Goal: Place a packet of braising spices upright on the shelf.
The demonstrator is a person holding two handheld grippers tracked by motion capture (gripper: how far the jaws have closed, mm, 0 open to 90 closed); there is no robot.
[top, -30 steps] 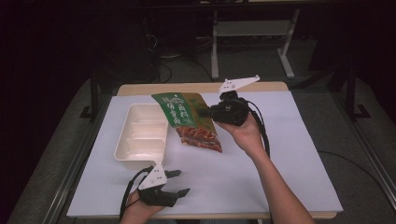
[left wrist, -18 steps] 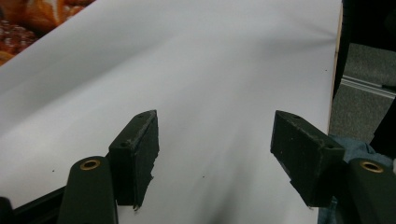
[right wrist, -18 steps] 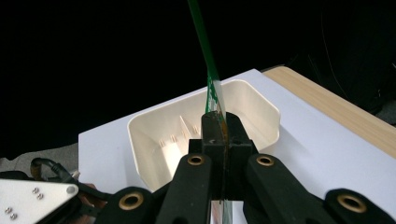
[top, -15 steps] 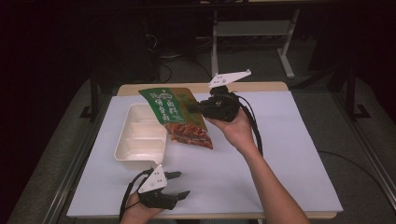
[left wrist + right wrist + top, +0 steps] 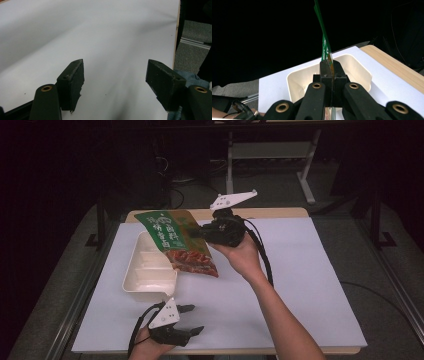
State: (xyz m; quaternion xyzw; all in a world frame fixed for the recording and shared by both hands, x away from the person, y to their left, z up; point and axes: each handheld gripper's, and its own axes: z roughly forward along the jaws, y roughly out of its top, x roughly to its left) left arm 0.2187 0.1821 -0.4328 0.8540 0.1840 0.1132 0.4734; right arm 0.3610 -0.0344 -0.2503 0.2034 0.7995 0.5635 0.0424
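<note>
A green and red snack pouch hangs in the air over the right part of a cream compartment tray. My right gripper is shut on the pouch's right edge, held up by a hand. In the right gripper view the pouch shows edge-on between the closed jaws, with the tray below it. My left gripper rests open near the table's front edge, below the tray. In the left gripper view its jaws stand wide apart over bare white sheet, gripper holding nothing.
A white sheet covers the wooden table; its right half is bare. Dark floor, cables and a metal stand lie beyond the far edge. The table's front edge is close to my left gripper.
My right gripper has carried the pouch leftward, from the table's middle to above the tray's right side. The left gripper has stayed in place, open.
</note>
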